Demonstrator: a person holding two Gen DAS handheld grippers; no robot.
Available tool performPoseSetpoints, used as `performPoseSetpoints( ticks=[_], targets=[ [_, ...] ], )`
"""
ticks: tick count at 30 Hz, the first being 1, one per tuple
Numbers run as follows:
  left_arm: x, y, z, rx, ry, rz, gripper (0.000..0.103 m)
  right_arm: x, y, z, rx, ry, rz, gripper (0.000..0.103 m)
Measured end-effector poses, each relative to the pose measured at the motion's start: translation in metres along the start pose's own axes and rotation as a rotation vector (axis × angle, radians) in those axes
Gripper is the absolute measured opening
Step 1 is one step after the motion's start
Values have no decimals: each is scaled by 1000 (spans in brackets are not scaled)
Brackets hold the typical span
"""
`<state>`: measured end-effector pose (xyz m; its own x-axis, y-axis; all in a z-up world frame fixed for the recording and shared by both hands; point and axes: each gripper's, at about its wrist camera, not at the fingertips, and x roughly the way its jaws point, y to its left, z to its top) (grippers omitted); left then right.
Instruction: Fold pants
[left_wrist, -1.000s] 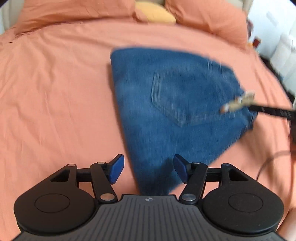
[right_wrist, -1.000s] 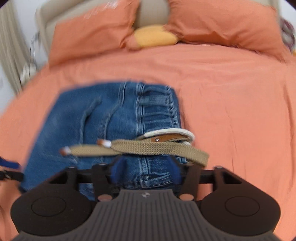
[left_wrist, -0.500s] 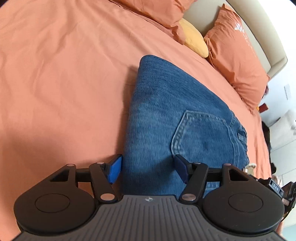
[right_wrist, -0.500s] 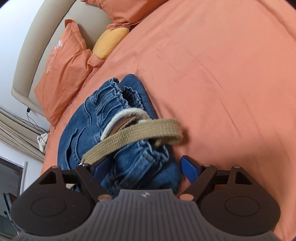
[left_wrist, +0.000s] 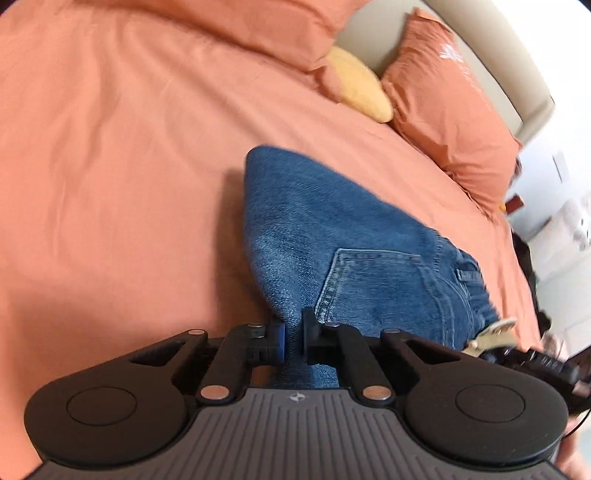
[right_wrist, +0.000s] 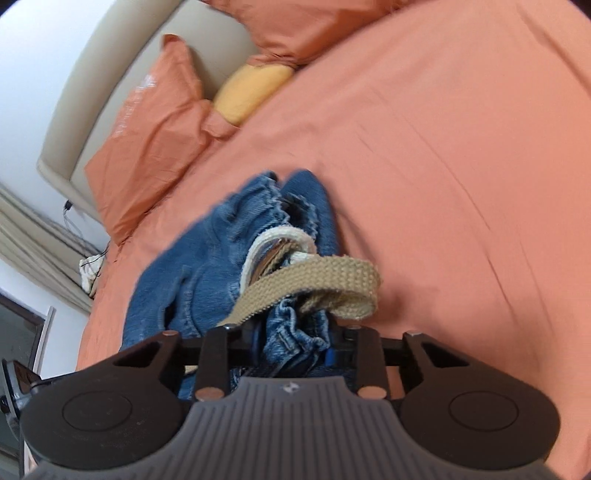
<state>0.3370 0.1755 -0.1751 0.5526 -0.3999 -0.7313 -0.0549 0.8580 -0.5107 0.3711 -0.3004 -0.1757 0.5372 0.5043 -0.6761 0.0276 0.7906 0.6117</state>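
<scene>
- L tool (left_wrist: 293, 341): pinched narrow on the near folded edge of the pants (left_wrist: 354, 266), denim caught between the blue pads. Back pocket (left_wrist: 373, 280) faces up just past the grip.
- Pants lie on the bed (left_wrist: 122, 155), already folded into a compact bundle, roughly mid-mattress, tapering away toward the pillows (left_wrist: 450, 107).
- Step, as I read it: late stage, both tools gripping opposite ends of the bundle, prob to lift/shift it or lay one more fold. Can't tell which.
- Next move calls for both ends travelling together, level; if one leads, layers prob slide apart.
- R tool (right_wrist: 293, 347): closed on the bunched waistband end of the pants (right_wrist: 207, 280), denim crumpled between the fingers; the pads are mostly hidden by cloth.
- Belt (right_wrist: 314, 284): tan webbing, loops out over the waistband and hangs loose to the right, one strap running down beside the R tool's left finger. Could snag or drag; prob needs tucking before the bundle is set down.
- Edges: far fold tip is clean in L view; waistband side is ragged, gathered.
- Room: open orange sheet wide to the left of the pants in L view and wide to the right in R view. Pillows + yellow cushion (right_wrist: 251, 92) well apart, up by the headboard (right_wrist: 107, 74). Bed edge near at far left of R view, so less slack that way.
</scene>
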Motion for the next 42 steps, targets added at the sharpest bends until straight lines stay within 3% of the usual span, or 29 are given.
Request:
performPoseSetpoints(
  ticks=[4, 9, 15, 19, 25, 31, 37, 39, 41, 42],
  targets=[
    [-34, -14, 15, 77, -12, 40, 7, -18, 40, 0, -46, 2, 35, 24],
    [-92, -14, 34, 198, 5, 149, 7, -24, 104, -22, -107, 26, 106, 23],
    [-174, 32, 27, 210, -22, 228, 7, -15, 171, -81, -121, 67, 200, 23],
    [-204, 74, 9, 157, -33, 258, 7, -14, 210, -129, -181, 78, 228, 23],
    [-209, 128, -28, 81, -19, 250, 7, -10, 232, -197, -216, 121, 204, 23],
    [-180, 165, -59, 46, 19, 297, 7, 7, 208, -242, -176, 179, 85, 24],
    [-168, 172, -70, 77, 41, 335, 9, 25, 190, -254, -172, 209, -11, 31],
    [-168, 168, -68, 97, 55, 358, 14, 27, 196, -252, -190, 218, -40, 34],
    [-173, 164, -65, 102, 64, 394, 26, 30, 206, -247, -210, 224, -71, 40],
    [-177, 161, -65, 106, 64, 412, 27, 30, 211, -245, -223, 224, -82, 44]
  ],
)
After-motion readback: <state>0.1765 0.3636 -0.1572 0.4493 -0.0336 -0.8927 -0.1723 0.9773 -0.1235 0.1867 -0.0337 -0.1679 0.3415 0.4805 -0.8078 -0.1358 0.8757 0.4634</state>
